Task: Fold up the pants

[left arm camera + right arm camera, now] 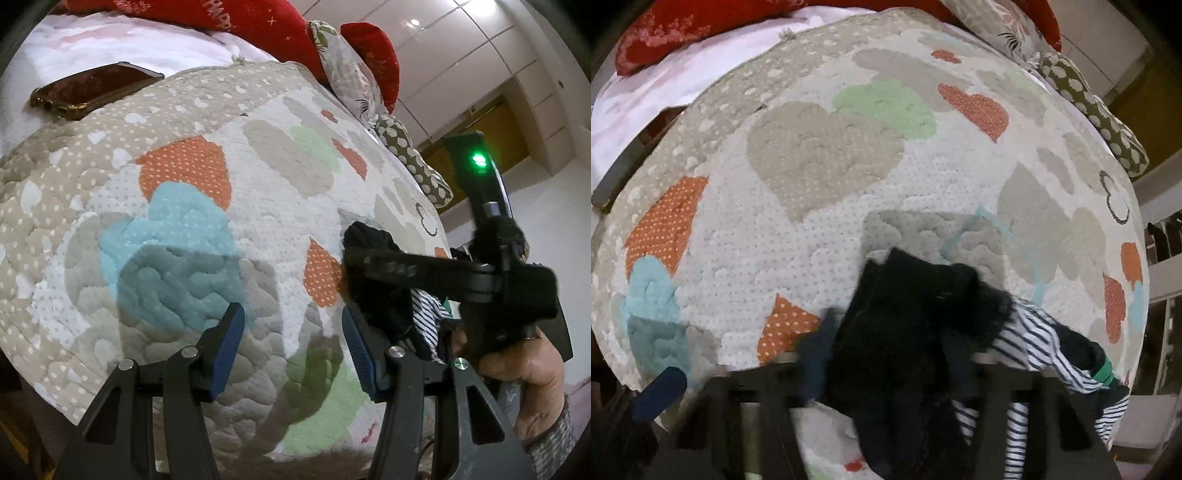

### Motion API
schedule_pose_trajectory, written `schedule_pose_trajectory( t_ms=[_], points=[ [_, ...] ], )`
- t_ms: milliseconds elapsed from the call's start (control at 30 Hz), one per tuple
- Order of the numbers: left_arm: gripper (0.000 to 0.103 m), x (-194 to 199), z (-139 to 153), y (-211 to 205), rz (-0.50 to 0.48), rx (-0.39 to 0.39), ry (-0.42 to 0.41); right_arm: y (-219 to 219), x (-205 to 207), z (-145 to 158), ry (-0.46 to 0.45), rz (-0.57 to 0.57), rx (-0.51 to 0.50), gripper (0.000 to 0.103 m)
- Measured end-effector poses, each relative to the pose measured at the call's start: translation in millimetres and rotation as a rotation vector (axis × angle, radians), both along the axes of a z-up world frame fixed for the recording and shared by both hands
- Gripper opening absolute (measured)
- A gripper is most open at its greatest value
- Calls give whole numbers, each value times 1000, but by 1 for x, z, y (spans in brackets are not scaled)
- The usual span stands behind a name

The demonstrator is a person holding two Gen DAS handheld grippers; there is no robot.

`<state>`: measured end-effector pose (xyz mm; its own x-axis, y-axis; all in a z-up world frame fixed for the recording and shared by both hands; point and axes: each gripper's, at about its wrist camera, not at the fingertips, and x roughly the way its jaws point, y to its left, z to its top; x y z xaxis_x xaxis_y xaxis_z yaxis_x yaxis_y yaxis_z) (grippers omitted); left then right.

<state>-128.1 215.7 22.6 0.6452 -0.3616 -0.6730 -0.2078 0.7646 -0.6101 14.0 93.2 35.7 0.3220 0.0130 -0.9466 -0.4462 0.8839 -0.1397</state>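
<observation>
Dark pants with a striped lining (916, 332) hang bunched between the fingers of my right gripper (890, 354), which is shut on them just above the heart-patterned quilt (812, 155). The view is blurred by motion. In the left wrist view the same pants (380, 280) show as a dark bundle with a striped part, held by the right gripper (354, 254) at the right. My left gripper (291, 350) is open and empty over the quilt (192, 206), to the left of the pants.
A phone in a gold case (92, 88) lies at the quilt's far left edge. Red and patterned pillows (258, 26) lie along the back. The bed's right edge drops to a white floor (546, 206).
</observation>
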Motion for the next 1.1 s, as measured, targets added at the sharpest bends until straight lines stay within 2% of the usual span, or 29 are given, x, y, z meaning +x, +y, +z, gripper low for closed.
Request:
schedule_pose_trajectory(
  t_ms=[67,167,267,333,500,633,800,967,1100],
  points=[
    [54,1,2,-5,-12,5,-4,-11,3,7,12,-15,69,33],
    [54,4,5,-20,-57,18,-14,-33,4,21,20,-47,208,32],
    [61,6,8,-45,-123,50,-25,-53,-1,35,34,-73,338,32],
    [61,8,9,-64,-167,81,-27,-70,-4,45,41,-91,421,32],
    [61,11,18,-98,-253,141,-22,-111,-16,66,14,-130,558,32],
    [61,13,35,-113,-282,183,-38,-170,-27,78,-23,-199,667,32],
    [61,27,49,-138,-328,214,-41,-253,-40,76,-56,-315,774,32],
    [61,47,60,-179,-407,275,-52,-323,-46,55,-64,-451,834,32],
    [61,62,57,-216,-480,313,-35,-354,-48,34,-49,-504,852,36]
  ],
)
